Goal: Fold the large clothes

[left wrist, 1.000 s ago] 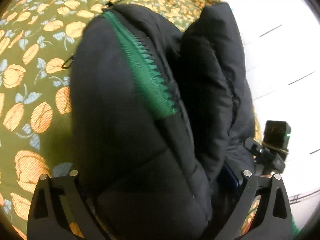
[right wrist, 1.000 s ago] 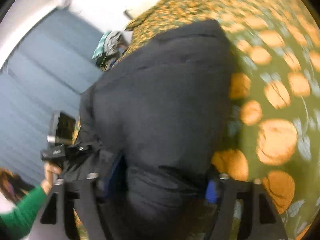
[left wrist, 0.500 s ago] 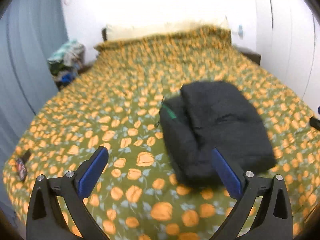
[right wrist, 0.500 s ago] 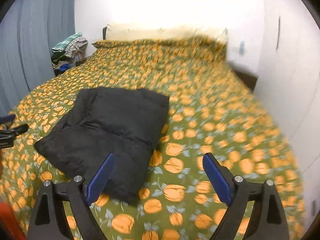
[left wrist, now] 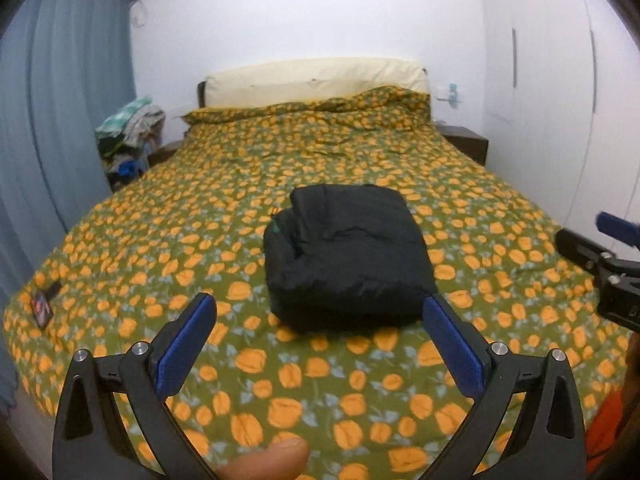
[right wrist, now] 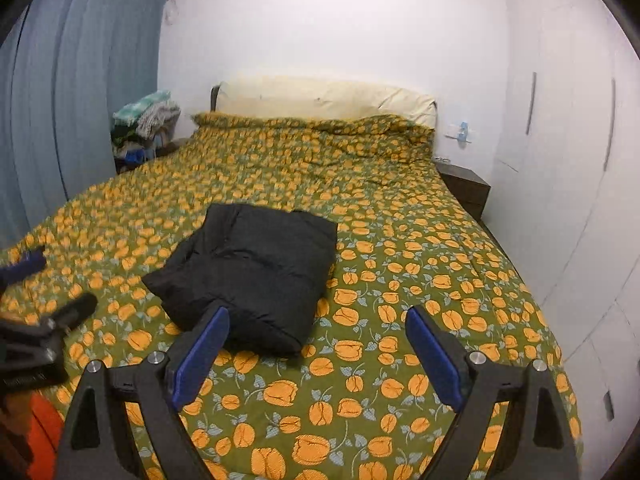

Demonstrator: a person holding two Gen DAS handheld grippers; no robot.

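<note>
A black padded jacket point(left wrist: 346, 254) lies folded into a thick bundle on the green bedspread with orange flowers point(left wrist: 160, 240); a sliver of green lining shows at its left edge. My left gripper point(left wrist: 320, 314) hovers in front of it, open, nothing between its blue pads. In the right wrist view the same jacket point(right wrist: 256, 272) lies ahead and to the left, and my right gripper point(right wrist: 318, 324) stands open and apart from it, holding nothing. Each gripper shows at the edge of the other's view: the right gripper point(left wrist: 600, 268), the left gripper point(right wrist: 36, 320).
A cream pillow point(left wrist: 316, 80) lies at the head of the bed. A pile of clothes point(left wrist: 128, 136) sits by the blue curtain point(left wrist: 60, 120) on the left. A dark nightstand point(right wrist: 466, 190) and white wardrobe doors point(right wrist: 568, 160) stand on the right. A small red-and-black object point(left wrist: 42, 306) rests near the bed's left edge.
Both grippers let go of the jacket, pulled back and rose. The jacket went from filling both views to lying folded on the bed ahead.
</note>
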